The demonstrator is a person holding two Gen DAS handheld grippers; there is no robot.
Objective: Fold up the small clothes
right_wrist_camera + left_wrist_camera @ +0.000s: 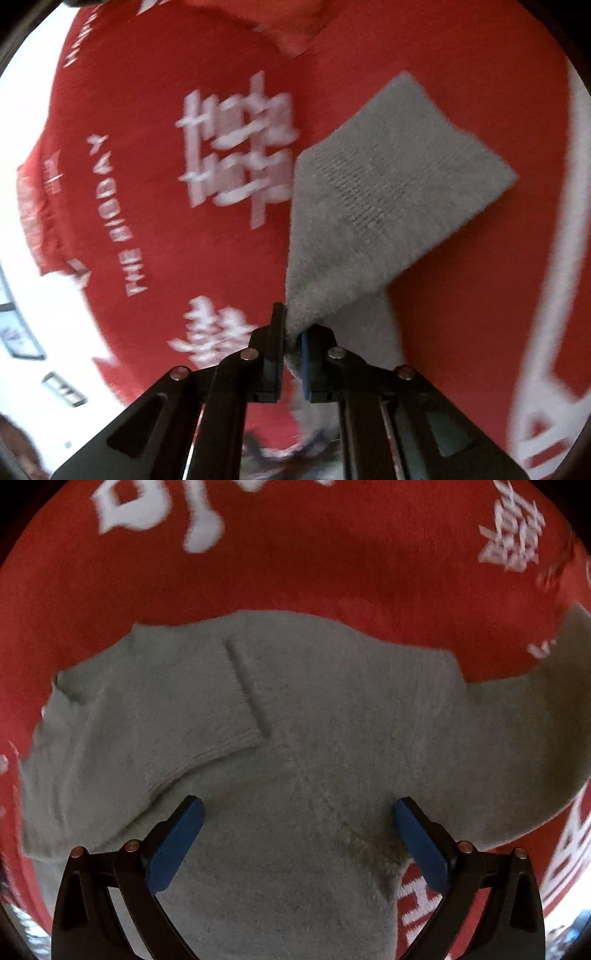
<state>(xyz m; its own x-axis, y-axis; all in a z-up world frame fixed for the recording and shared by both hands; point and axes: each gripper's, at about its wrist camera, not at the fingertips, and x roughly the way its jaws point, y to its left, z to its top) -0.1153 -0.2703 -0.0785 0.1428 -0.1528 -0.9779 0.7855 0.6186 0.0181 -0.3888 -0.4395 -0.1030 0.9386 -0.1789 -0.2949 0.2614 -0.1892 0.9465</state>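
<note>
The right gripper [291, 350] is clamped on a corner of a grey knitted garment [373, 206], its jaws nearly together with the fabric pinched between them. From the grip the garment fans out upward and to the right, lying over a red cloth [155, 177] printed with white characters and lettering. The red cloth's left edge is rumpled. The picture is blurred.

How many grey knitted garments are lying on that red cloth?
1: the grey sweater spread on the red cloth; the right gripper pinches its sleeve. Others may lie outside these views.
</note>
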